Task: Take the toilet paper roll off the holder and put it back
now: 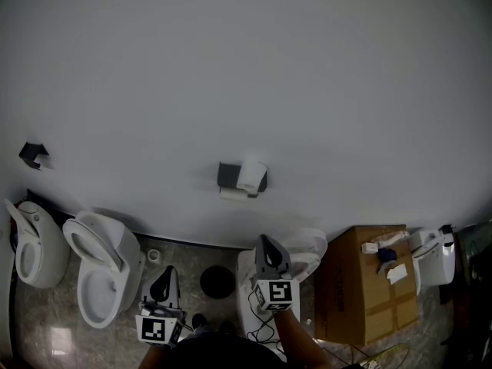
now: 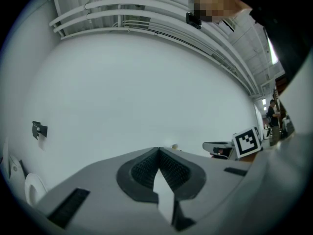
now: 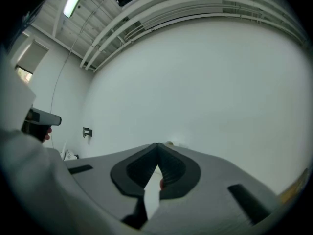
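Head view: toilet paper roll (image 1: 251,176) sitting on holder (image 1: 229,175), well apart from both grippers. Right gripper (image 1: 264,240) pointing up from below holder, nearer. Left gripper (image 1: 167,270) hanging farther off, below-left of holder.

Left gripper view: fingers (image 2: 171,169) pressing together, gripping nothing.

Right gripper view: fingers (image 3: 172,168) pressing together, gripping nothing.

A plain white wall (image 1: 307,68) fills most of the head view, with a small black bracket (image 1: 33,154) fixed at its far left. Below stand a white toilet (image 1: 34,244) and an open-lidded toilet (image 1: 100,271). At the right sits a cardboard box (image 1: 354,298) (small white and blue items lie on top).
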Available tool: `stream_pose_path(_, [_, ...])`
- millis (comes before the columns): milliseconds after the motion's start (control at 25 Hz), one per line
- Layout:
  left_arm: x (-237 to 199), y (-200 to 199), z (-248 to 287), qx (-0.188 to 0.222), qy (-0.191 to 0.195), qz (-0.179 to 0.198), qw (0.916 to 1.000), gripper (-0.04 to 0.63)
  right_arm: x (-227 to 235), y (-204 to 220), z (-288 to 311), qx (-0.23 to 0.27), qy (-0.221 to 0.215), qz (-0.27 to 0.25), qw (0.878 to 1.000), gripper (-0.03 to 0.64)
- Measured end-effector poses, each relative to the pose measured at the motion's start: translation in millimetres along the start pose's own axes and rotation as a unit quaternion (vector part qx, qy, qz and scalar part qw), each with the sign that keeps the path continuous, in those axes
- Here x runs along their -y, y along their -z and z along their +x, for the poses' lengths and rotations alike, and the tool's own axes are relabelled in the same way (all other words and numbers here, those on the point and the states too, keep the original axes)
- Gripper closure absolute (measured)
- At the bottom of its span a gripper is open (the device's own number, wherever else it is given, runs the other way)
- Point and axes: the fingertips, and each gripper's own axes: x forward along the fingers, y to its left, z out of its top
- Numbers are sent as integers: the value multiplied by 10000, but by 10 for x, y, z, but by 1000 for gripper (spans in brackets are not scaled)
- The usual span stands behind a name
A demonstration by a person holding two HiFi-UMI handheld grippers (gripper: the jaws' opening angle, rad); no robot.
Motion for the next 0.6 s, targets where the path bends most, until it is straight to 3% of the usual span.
stream_pose_path(240, [38, 68, -72, -174, 58, 29, 9998, 592, -66, -137, -364, 145, 29, 248, 9996, 613])
stream_pose_path(400, [45, 152, -125, -436, 90, 38, 9990, 592, -136, -248, -553, 71, -36, 25, 10000, 612])
stream_pose_path(520, [59, 27, -97, -182, 92, 24, 9998, 592, -105, -282, -681, 108, 88, 93, 9999, 613])
stream_pose_path(600, [58, 63, -110, -242, 86, 22, 9997, 592, -47, -285, -762, 117, 210, 131, 9996, 612])
